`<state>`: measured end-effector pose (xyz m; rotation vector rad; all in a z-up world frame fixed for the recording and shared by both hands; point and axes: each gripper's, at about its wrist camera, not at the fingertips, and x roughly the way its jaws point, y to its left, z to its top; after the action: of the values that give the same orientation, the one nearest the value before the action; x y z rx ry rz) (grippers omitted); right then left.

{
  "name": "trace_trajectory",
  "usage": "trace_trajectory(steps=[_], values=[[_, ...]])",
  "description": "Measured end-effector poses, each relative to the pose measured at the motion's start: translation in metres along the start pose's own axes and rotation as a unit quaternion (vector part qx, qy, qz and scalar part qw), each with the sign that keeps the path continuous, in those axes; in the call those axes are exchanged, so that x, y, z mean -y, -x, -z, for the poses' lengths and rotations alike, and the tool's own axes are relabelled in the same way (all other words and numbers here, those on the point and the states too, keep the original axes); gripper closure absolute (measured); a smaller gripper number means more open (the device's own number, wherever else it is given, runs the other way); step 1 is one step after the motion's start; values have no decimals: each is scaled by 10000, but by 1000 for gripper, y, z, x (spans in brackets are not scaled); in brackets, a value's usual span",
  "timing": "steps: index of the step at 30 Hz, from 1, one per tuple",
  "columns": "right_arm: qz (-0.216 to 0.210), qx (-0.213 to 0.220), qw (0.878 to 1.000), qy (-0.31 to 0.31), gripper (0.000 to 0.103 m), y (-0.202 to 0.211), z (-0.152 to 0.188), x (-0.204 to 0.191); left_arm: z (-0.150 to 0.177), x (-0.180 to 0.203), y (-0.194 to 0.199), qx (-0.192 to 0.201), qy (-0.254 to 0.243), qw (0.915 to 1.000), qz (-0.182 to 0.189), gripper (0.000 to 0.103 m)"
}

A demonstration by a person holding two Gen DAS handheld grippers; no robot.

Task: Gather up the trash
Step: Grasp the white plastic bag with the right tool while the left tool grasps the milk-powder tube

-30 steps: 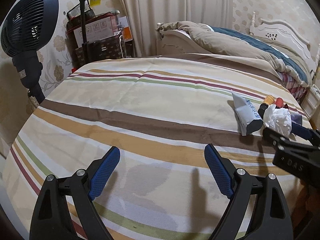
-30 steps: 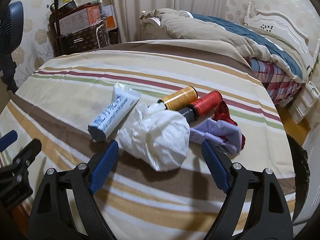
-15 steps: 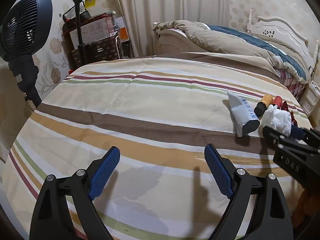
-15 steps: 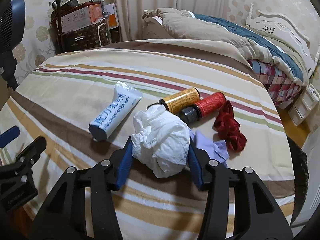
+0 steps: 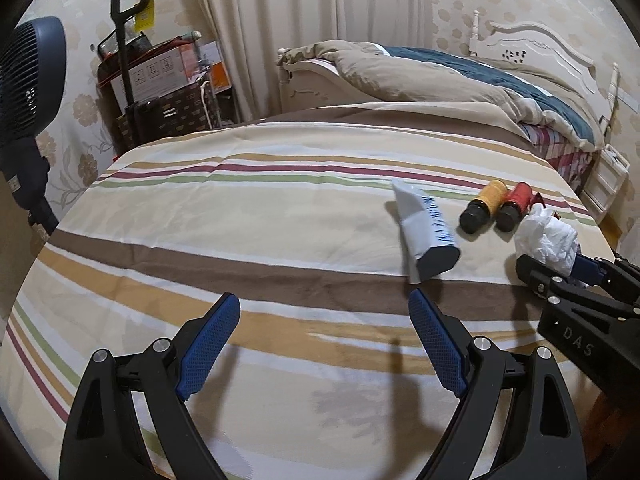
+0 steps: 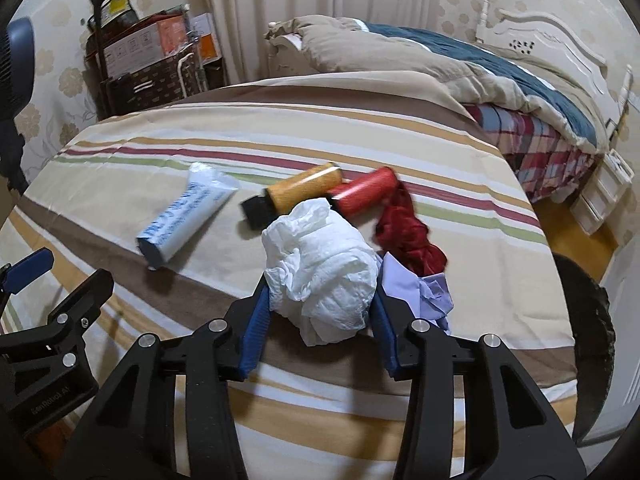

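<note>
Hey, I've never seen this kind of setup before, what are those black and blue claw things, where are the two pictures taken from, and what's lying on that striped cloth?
They are hand-held grippers, one in each of a person's hands, each carrying a camera that looks along its fingers.

The left gripper is open and holds nothing.

The right gripper is shut on a crumpled white tissue, the trash.

On the striped cloth also lie a white tube, an orange spool, a red spool, a dark red cloth and a pale purple cloth.

Black claw [image 5: 324, 344] frames, blue textured pads [image 6: 253, 328], silver screws
</note>
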<state>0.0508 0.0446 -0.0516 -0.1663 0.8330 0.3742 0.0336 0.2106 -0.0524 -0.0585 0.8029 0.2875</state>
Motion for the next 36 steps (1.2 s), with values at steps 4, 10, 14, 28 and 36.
trace_trajectory(steps=[4, 10, 14, 28, 36], values=[[47, -2, 9999, -119, 59, 0, 1, 15, -2, 10, -1, 11, -66, 10000, 66, 17], [3, -12, 9998, -204, 59, 0, 1, 25, -7, 24, -4, 36, -162, 9997, 193, 17], [-37, -17, 9998, -203, 59, -1, 1, 27, -11, 32, -9, 42, -204, 9995, 217, 17], [-158, -135, 9996, -203, 59, -8, -1, 31, -34, 39, -33, -67, -164, 9996, 197, 17], [-116, -152, 9997, -145, 58, -9, -2, 28, -35, 39, -45, -350, -193, 9979, 508, 51]])
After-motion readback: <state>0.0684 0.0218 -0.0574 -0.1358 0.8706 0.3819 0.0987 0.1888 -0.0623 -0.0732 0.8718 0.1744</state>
